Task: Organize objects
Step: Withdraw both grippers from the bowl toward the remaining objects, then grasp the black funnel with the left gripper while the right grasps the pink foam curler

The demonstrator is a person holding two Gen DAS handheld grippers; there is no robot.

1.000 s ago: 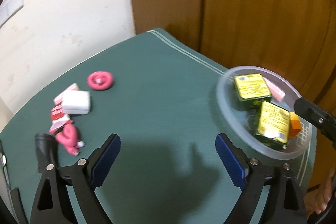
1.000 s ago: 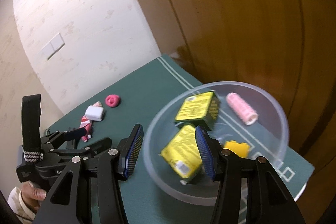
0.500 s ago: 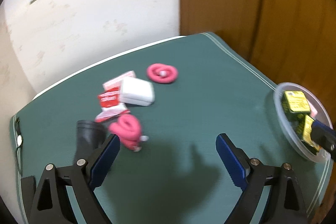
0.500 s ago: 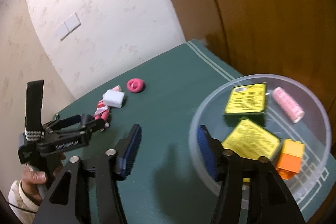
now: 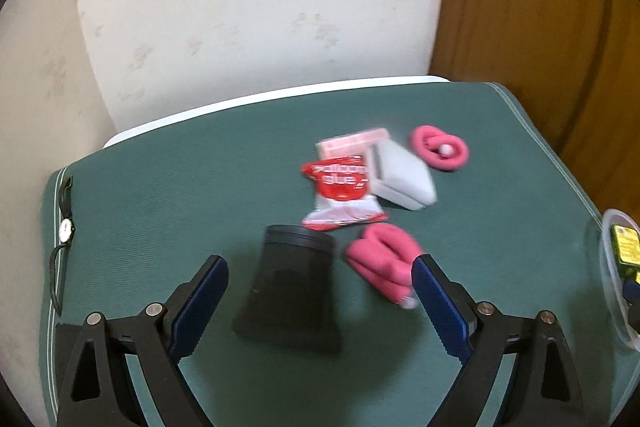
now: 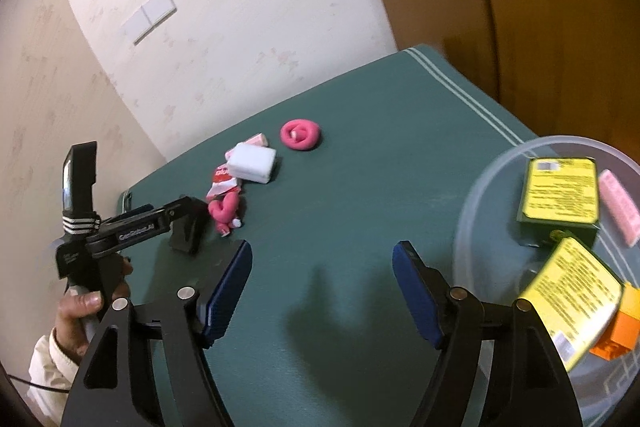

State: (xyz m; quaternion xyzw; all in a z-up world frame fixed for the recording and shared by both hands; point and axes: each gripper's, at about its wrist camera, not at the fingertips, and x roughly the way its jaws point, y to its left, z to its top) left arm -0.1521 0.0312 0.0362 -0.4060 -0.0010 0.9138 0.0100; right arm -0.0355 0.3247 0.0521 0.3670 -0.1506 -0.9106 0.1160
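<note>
My left gripper (image 5: 320,267) is open above the green table, with a black tapered cup (image 5: 292,287) lying between and just ahead of its fingers, untouched. A folded pink coil (image 5: 384,263) lies by the right finger. Beyond are a red-and-white packet (image 5: 340,191), a white box (image 5: 400,175), a pink packet (image 5: 352,143) and a pink ring coil (image 5: 440,149). My right gripper (image 6: 322,251) is opening, with nothing between its jaws, left of the clear bowl (image 6: 480,187). The bowl holds two yellow boxes (image 6: 560,191), a pink roll (image 6: 618,211) and an orange block (image 6: 618,331).
A wristwatch (image 5: 64,227) lies at the table's left edge. A wall backs the table and a wooden panel stands on its right. In the right wrist view a person's hand (image 6: 80,307) holds the left gripper (image 6: 168,209) over the black cup (image 6: 188,231).
The left gripper has swung left from the bowl to the cluster, and the black cup now sits between its fingers. The right jaws have widened and backed out of the bowl, leaving the yellow box there.
</note>
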